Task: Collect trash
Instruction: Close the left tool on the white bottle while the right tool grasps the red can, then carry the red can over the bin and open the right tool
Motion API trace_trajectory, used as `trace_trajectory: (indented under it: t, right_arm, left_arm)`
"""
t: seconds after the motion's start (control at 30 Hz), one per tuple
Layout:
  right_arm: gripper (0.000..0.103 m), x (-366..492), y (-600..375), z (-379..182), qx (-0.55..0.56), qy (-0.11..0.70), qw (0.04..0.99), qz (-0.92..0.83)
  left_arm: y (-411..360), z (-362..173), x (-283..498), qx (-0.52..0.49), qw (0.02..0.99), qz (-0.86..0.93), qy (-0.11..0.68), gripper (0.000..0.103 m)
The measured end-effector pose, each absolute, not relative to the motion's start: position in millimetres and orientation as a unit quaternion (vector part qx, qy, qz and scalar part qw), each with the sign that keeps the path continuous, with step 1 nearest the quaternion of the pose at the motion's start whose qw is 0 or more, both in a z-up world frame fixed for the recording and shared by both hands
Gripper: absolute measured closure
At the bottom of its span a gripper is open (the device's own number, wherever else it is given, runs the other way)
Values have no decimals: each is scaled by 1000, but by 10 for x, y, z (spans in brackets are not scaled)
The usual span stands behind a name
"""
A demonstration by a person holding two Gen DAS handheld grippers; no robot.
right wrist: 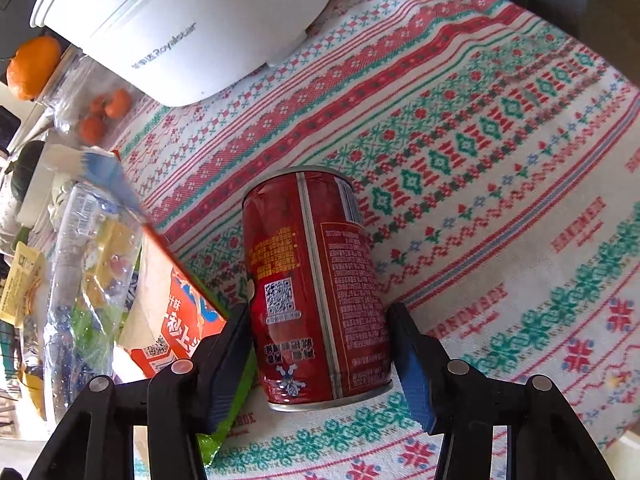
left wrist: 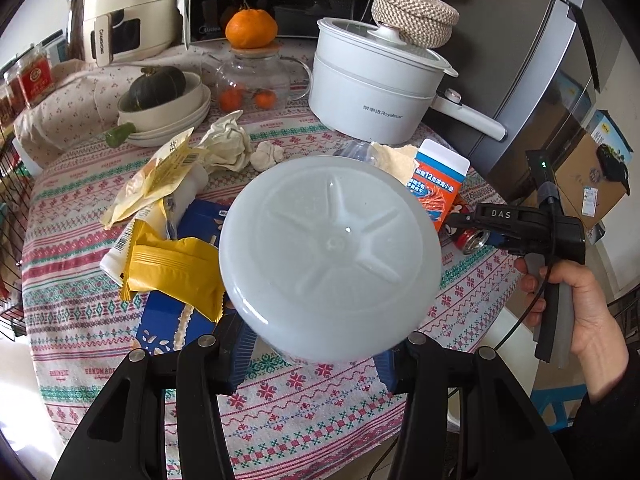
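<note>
Inspected a cloth-covered table (left wrist: 320,412) crowded with kitchenware at the back and loose litter toward the front. Noted a white electric pot (left wrist: 372,96) standing upright behind the litter, judged as belonging there and not part of the collection. Found a pale translucent tub (left wrist: 330,252) raised clear of the cloth with its ribbed base turned toward the left wrist camera, gripped at its near edge between the pads of the left hand-held gripper (left wrist: 316,350), which is clamped on it; judged to be carried as the receptacle and kept near the litter so that items need only a short transfer. Recorded an orange-and-white carton (left wrist: 438,184), yellow wrappers (left wrist: 176,268) and crumpled tissue (left wrist: 228,144) lying uncollected around the tub. Located the item in hand, a red drink can (right wrist: 316,280), lying on its side on the cloth just beside the carton. Observed the right hand-held gripper (right wrist: 319,312) angled down with one jaw on each side of the can near its lower end, square across the body so a rolling cylinder cannot slip out. Could not tell whether the pads press on the can or stand just off it. Can not yet lifted.
</note>
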State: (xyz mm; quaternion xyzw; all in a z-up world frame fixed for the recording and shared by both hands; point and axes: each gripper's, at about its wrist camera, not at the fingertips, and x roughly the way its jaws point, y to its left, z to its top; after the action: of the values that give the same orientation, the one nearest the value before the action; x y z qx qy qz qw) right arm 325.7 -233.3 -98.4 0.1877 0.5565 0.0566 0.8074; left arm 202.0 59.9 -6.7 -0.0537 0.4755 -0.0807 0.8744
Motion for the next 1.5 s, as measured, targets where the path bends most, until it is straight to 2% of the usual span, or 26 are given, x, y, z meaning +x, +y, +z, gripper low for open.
trace_trajectory:
  t: [0.4, 0.6, 0.77, 1.07, 1.5]
  right_arm:
    - [46, 2542, -2791, -390, 196, 515, 832, 67]
    - [46, 1967, -2985, -152, 180, 495, 847, 76]
    - [46, 1541, -3157, -152, 170, 495, 849, 72]
    - [46, 1132, -3745, -600, 178, 543, 821, 7]
    - [46, 1074, -3968, -1010, 170, 588, 790, -30]
  left_arm:
    - [452, 274, 1670, -54, 896, -124, 423, 50]
    - [-133, 229, 1398, -9, 882, -201, 426, 50]
    - [-737, -15, 1238, 12, 856, -263, 444, 50]
    - [-1713, -781, 1074, 80, 824, -311, 466, 50]
    - [-1862, -1507, 1315, 93, 809, -281, 508, 50]
